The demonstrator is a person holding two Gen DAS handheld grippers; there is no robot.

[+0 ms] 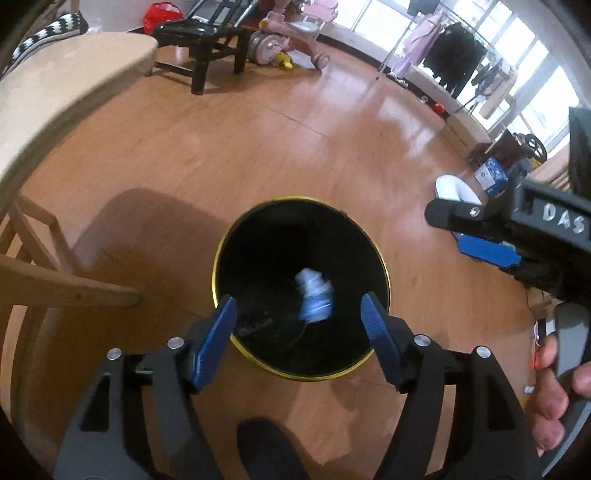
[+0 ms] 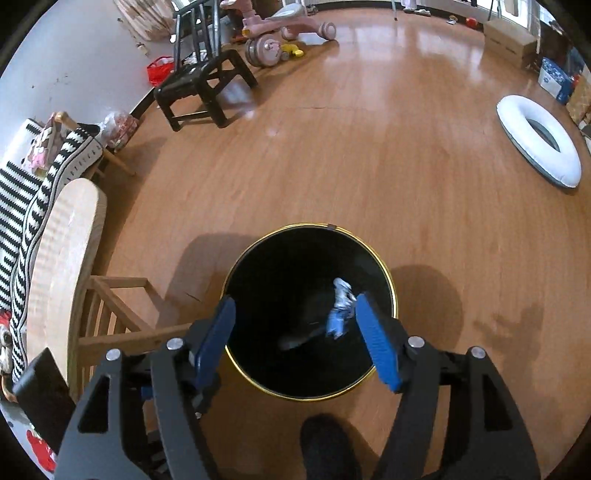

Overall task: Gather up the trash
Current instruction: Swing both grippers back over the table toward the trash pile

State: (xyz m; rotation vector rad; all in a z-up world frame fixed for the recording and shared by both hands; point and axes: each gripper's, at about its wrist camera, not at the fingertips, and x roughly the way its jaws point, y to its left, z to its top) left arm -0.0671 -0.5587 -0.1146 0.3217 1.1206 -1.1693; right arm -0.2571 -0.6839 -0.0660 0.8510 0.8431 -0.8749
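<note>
inside the black bin [image 1: 258, 258], below its gold rim, a crumpled blue-and-white piece of trash [image 1: 314, 295] is seen, blurred and clear of both pairs of fingers; whether it has reached the bottom cannot be told. in the right wrist view the same trash [image 2: 340, 310] is shown just beside the right-hand blue pad, apart from it as far as can be judged. the bin [image 2: 258, 273] is stood on a wooden floor [image 1: 258, 147], next to a pale wooden table [image 1: 55, 96].

the left gripper [image 1: 299, 314] is held above the bin's mouth, pointed steeply down, with its jaws spread wide and nothing between them. the right gripper [image 2: 295, 317] is held over the same opening, its jaws likewise parted and empty. in the left wrist view the right gripper [image 1: 480, 236] is caught at the right edge, with a hand [image 1: 554, 398] wrapped round its handle.

farther out, a dark chair [image 1: 207, 44] and a pink ride-on toy [image 1: 288, 33] are seen near the far wall, a white inflatable ring [image 2: 535, 140] is laid on the floor to the right, and a black-and-white striped cloth [image 2: 22, 206] is draped beyond the table. a dark shoe tip [image 2: 325, 443] is visible at the lower edge.
</note>
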